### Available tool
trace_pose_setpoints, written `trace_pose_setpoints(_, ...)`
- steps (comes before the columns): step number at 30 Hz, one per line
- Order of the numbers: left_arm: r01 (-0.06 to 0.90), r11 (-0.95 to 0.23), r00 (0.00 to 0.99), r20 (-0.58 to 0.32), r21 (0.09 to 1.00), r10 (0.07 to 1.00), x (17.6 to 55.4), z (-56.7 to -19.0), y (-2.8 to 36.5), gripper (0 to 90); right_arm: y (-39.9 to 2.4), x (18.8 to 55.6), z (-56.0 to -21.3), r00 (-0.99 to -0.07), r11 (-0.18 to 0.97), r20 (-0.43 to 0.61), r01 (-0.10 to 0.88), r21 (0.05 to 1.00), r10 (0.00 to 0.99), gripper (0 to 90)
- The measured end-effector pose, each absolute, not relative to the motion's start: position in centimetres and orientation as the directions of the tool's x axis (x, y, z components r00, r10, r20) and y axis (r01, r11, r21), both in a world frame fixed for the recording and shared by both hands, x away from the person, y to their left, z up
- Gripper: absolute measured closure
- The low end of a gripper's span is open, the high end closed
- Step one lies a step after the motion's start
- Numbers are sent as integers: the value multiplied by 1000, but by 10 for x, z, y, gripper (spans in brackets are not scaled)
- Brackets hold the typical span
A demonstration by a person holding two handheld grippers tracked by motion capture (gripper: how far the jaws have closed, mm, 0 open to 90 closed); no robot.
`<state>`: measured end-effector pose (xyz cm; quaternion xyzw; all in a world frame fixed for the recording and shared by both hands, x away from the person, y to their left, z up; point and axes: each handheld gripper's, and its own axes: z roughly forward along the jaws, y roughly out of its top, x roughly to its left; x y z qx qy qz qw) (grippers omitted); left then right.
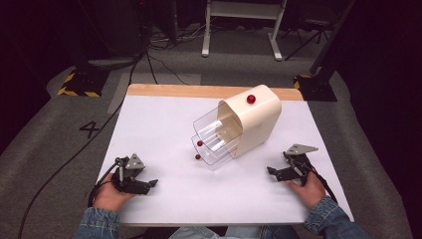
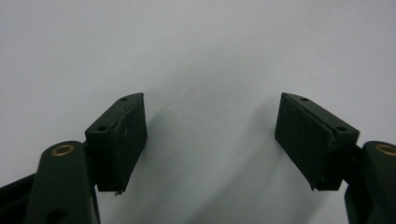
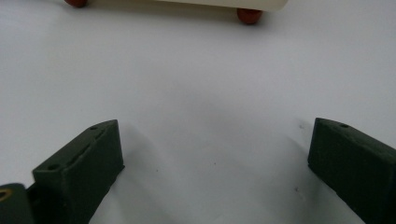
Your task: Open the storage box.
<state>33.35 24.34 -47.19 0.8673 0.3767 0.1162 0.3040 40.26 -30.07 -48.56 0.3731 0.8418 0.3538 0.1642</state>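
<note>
On the white table (image 1: 164,124) we see a cream drawer cabinet (image 1: 254,124) at centre, both clear drawers (image 1: 219,139) pulled out. Our left gripper (image 1: 149,184) and right gripper (image 1: 272,172) rest near the front edge, jaws spread, empty.

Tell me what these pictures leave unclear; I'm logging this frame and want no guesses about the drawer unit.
- Cream drawer unit, high view: its far side and base are hidden by its own body.
- Clear drawers, high view: too small and glary to tell whether anything lies inside.
- Right gripper view: the unit is cut off by the top edge, leaving two red feet.
- Left claw and right claw, high view: too small to judge their opening.
</note>
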Motion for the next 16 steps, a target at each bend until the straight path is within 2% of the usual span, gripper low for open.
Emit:
trace_pose_setpoints(1, 578, -530, 688, -21, 621, 725, 334, -473, 243, 247, -301, 403, -486, -668, 471, -12, 512, 718, 744, 33)
trace_pose_setpoints(3, 563, -533, 690, -5, 632, 723, 334, -476, 242, 163, -301, 403, -486, -668, 471, -12, 512, 718, 744, 33)
trace_pose_setpoints(5, 558, -515, 690, -18, 650, 724, 335, -479, 244, 147, -301, 403, -486, -668, 471, -12, 512, 718, 744, 33)
trace_pose_setpoints(7, 542, -498, 690, -21, 677, 723, 333, -482, 247, 143, -301, 403, -486, -668, 471, -13, 512, 718, 744, 34)
trace_pose_setpoints(16, 542, -498, 688, -17, 677, 726, 333, -483, 246, 142, -301, 402, -486, -668, 472, -14, 511, 718, 744, 34)
